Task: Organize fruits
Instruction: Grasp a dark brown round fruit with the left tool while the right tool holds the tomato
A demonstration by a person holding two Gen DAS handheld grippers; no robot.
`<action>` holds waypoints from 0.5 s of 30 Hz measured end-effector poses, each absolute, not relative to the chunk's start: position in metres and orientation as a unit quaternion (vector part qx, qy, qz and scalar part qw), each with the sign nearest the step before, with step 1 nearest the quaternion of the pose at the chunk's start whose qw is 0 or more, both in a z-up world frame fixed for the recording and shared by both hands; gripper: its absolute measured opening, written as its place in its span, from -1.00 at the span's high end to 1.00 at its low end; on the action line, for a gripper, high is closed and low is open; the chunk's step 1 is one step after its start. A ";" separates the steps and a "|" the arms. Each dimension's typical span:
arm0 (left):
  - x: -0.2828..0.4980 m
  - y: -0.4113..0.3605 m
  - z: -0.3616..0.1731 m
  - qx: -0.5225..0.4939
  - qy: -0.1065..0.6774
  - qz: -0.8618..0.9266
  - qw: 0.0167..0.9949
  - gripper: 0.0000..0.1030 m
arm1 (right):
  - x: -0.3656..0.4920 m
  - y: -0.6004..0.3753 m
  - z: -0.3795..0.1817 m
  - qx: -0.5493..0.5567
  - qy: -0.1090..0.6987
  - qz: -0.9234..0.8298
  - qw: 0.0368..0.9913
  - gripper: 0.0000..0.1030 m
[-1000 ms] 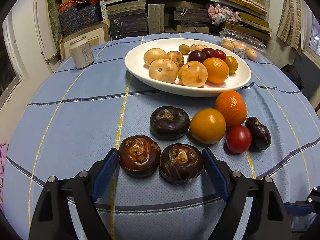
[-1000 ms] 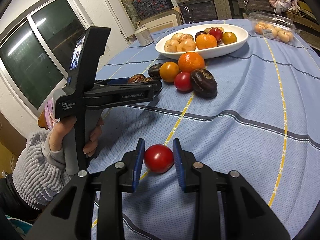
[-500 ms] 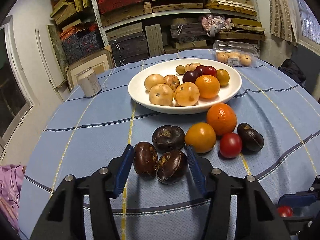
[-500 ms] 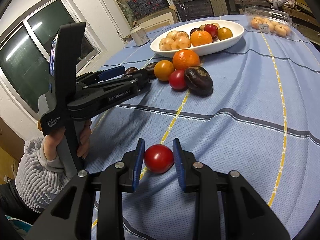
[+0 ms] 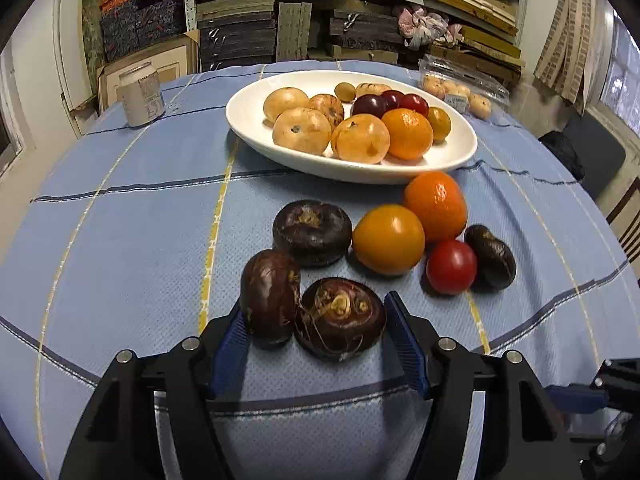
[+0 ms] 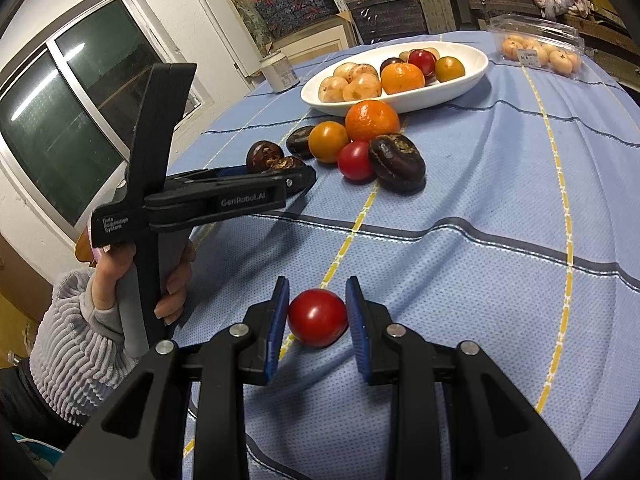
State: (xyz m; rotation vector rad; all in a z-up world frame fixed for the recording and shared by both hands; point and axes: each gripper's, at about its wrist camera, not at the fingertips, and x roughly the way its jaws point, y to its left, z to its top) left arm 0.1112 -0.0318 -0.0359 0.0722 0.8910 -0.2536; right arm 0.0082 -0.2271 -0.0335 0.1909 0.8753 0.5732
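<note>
My left gripper (image 5: 316, 316) is shut on two dark brown water chestnuts (image 5: 340, 318), the left one (image 5: 270, 298) tipped on edge, held just above the blue cloth. My right gripper (image 6: 317, 312) holds a red tomato (image 6: 318, 317) between its blue pads near the table's front. A white oval bowl (image 5: 248, 120) with several fruits sits at the back. Before it lie a third chestnut (image 5: 312, 232), a yellow-orange fruit (image 5: 388, 238), an orange (image 5: 436, 204), a red tomato (image 5: 451, 266) and a dark chestnut (image 5: 491, 256). The left gripper also shows in the right wrist view (image 6: 280, 170).
A white can (image 5: 142, 94) stands at the back left. A clear plastic box of small fruits (image 5: 460, 88) lies at the back right. Shelves of boards stand behind the round table. A dark chair (image 5: 592, 152) is at the right.
My left gripper has closed around the two chestnuts, pushing them together and tipping the left one on edge, and lifted. The right gripper stays on the tomato.
</note>
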 end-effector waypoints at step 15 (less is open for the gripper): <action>0.087 -0.045 -0.016 0.078 0.370 -0.112 0.919 0.01 | 0.006 -0.237 -0.027 0.109 0.401 0.258 0.872 0.44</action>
